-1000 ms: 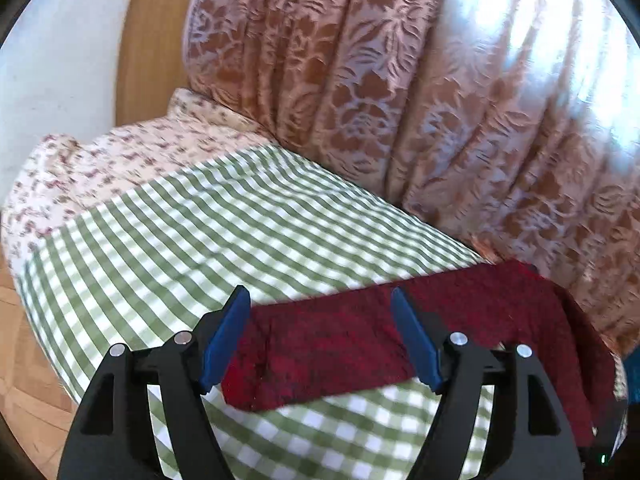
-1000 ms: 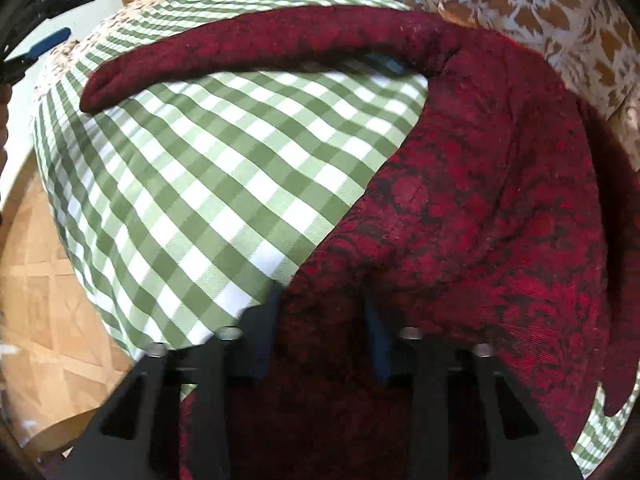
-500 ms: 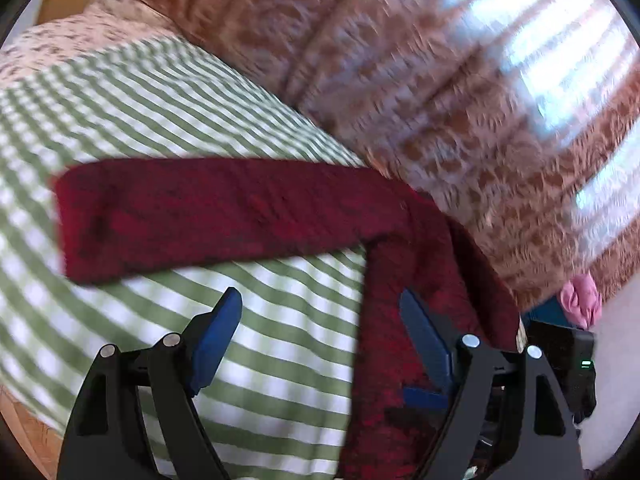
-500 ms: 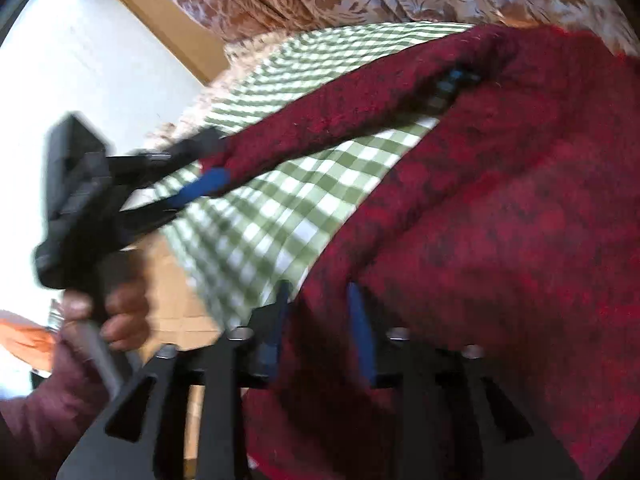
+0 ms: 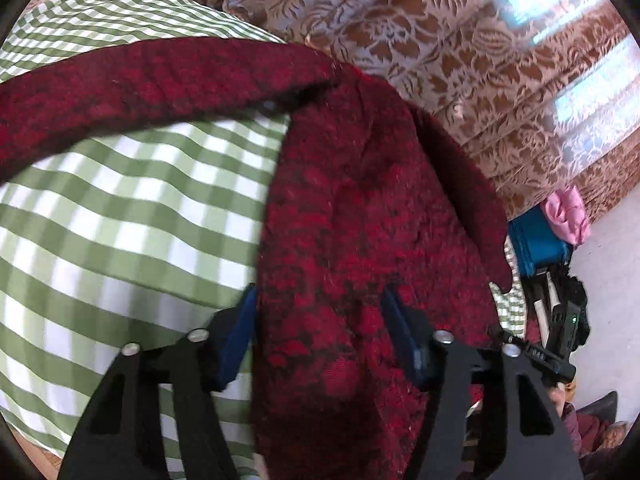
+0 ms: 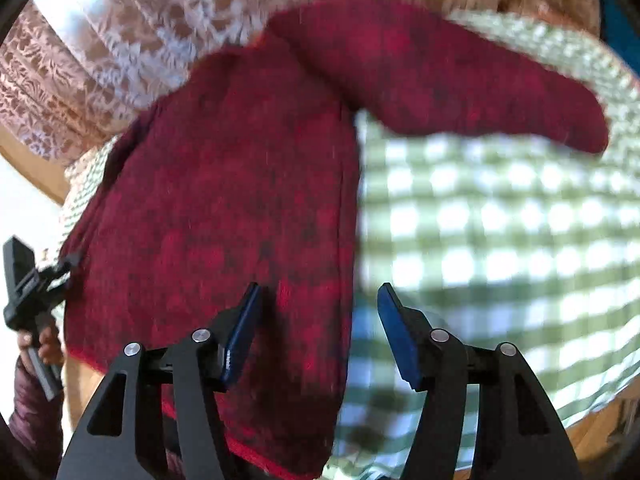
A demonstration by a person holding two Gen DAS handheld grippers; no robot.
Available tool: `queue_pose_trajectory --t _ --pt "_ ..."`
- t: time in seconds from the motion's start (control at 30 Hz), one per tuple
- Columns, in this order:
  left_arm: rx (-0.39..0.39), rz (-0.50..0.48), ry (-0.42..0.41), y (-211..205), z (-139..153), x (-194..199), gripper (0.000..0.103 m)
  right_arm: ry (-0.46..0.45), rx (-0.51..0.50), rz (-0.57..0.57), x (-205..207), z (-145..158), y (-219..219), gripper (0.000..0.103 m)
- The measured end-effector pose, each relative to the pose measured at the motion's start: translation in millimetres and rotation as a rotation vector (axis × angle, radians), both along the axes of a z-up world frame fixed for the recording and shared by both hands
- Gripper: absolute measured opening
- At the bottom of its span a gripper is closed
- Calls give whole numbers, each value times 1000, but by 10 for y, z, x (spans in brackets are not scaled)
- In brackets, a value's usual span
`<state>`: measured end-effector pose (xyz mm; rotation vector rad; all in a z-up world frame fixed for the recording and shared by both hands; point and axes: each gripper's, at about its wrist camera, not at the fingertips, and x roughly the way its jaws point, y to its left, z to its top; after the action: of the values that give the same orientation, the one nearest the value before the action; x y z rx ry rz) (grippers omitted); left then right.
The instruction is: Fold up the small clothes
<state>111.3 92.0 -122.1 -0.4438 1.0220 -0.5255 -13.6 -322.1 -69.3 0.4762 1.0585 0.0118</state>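
A dark red knit sweater (image 5: 360, 220) lies on a green and white checked cloth (image 5: 132, 216). One sleeve (image 5: 140, 84) stretches out to the left across the cloth. My left gripper (image 5: 320, 320) is open, its blue pads on either side of the sweater's lower body. In the right wrist view the sweater (image 6: 240, 200) lies left of centre with the other sleeve (image 6: 460, 80) reaching right. My right gripper (image 6: 320, 320) is open and empty over the sweater's side edge. The left gripper (image 6: 28, 288) also shows at the far left there.
A brown patterned curtain (image 5: 460, 40) hangs behind the cloth. A blue box (image 5: 536, 244) with a pink item (image 5: 568, 212) on it stands at the right. The right gripper's body (image 5: 560, 320) shows at the right edge. Wooden floor (image 6: 592, 436) lies beyond the cloth's edge.
My left gripper has swung from the sleeve's end to the sweater's body. My right gripper has let go of the sweater, opened, and now faces the other side.
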Motion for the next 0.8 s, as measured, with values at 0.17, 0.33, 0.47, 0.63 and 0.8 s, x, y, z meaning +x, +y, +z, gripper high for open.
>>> queue_pose_trajectory --t 0.17,0.33,0.47,0.63,0.8 --pt "105 23 -17 -87 68 -26 21 -35 10 55 -54 106 138 14" --pt "208 7 0 -108 13 -159 22 -11 -1 94 -368 243 28 14" --pt "272 51 -13 -181 114 -161 42 -19 41 85 -330 132 -140 23" --pt "286 90 -114 -241 423 -243 50 -173 149 -331 -366 197 -1187 58" --pt "239 71 -143 -464 523 -289 50 -143 280 -617 -37 -127 -1891 52"
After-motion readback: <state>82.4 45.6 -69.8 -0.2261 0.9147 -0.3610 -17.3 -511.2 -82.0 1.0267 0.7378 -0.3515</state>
